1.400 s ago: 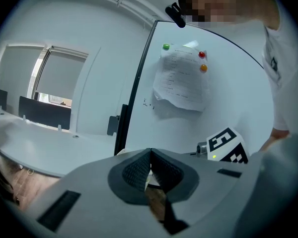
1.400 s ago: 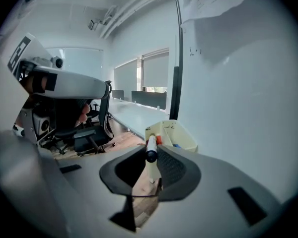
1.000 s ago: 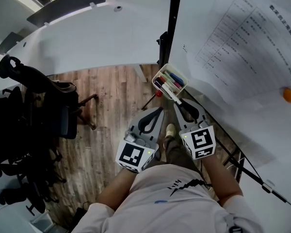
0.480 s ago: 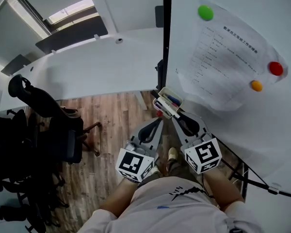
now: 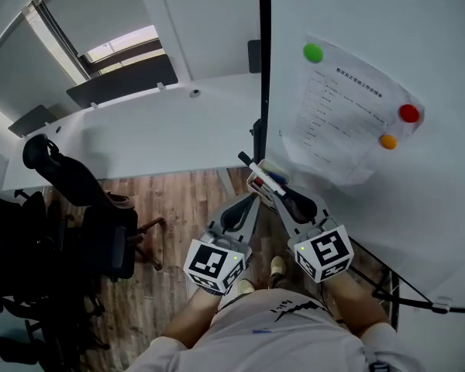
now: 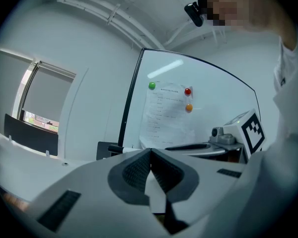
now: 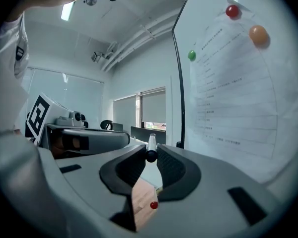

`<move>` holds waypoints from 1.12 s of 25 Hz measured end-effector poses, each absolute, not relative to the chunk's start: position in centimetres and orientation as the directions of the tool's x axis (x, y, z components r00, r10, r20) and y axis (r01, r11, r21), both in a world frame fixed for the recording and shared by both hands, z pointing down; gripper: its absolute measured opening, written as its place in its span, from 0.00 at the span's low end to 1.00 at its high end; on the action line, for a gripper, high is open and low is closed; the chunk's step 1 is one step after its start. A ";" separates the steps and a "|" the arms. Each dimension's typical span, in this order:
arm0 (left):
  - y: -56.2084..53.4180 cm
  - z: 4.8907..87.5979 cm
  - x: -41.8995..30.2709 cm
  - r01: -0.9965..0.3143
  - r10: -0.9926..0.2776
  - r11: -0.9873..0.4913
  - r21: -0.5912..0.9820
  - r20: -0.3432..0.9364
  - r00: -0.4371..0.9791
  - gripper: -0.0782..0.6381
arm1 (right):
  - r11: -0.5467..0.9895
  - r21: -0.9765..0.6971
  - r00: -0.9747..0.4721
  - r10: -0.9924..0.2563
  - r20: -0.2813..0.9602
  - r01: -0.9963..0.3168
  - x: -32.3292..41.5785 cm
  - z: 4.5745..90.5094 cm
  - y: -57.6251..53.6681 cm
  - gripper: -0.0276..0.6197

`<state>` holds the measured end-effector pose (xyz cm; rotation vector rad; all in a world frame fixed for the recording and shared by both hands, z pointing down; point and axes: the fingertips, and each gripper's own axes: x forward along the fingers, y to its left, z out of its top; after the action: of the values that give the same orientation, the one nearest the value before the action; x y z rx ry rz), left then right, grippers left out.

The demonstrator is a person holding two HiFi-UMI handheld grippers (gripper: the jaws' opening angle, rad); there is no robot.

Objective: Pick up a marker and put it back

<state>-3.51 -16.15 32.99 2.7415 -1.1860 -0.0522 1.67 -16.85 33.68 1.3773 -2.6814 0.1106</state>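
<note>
My right gripper [image 5: 282, 195] is shut on a white marker [image 5: 257, 170] with a black cap, which sticks out up and to the left over the white marker tray [image 5: 271, 173] at the whiteboard's foot. In the right gripper view the marker [image 7: 151, 149] is pinched between the two pads and points straight away. My left gripper [image 5: 250, 200] hangs just left of it, shut on nothing. The left gripper [image 6: 150, 156] view has the marker's black end [image 6: 109, 149] poking out at the left, and the right gripper's body [image 6: 238, 133] at the right.
The whiteboard [image 5: 387, 60] fills the right side, with a printed sheet [image 5: 337, 115] held by green, red and orange magnets. A black office chair [image 5: 77, 200] stands on the wood floor at left, before a long white desk [image 5: 139, 134]. The board's stand legs [image 5: 395, 293] run at lower right.
The right gripper has lifted the marker off the tray, and it now sticks out above the tray. The head view has tilted up the whiteboard. The left gripper stays shut alongside.
</note>
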 end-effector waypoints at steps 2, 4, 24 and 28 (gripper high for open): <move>-16.1 32.7 -3.7 -0.721 -0.726 -0.677 0.149 0.026 0.687 0.12 | 0.583 -0.006 -0.578 -0.804 0.141 -0.812 1.5 33.5 -16.7 0.16; -16.0 32.6 -3.8 -0.721 -0.725 -0.678 0.143 0.030 0.688 0.12 | 0.584 -0.003 -0.579 -0.804 0.136 -0.812 1.3 33.2 -16.7 0.16; -16.3 34.2 -4.7 -0.740 -0.748 -0.642 0.200 0.049 0.662 0.12 | 0.587 0.002 -0.580 -0.800 0.157 -0.809 0.7 34.2 -16.3 0.16; -16.7 35.2 -4.3 -0.739 -0.746 -0.641 0.208 0.059 0.663 0.12 | 0.580 0.003 -0.571 -0.803 0.170 -0.815 1.4 35.0 -16.7 0.16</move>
<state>-4.28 -16.68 35.24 2.6652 -1.2069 -0.0475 1.35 -16.68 34.98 1.3697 -2.6539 0.1130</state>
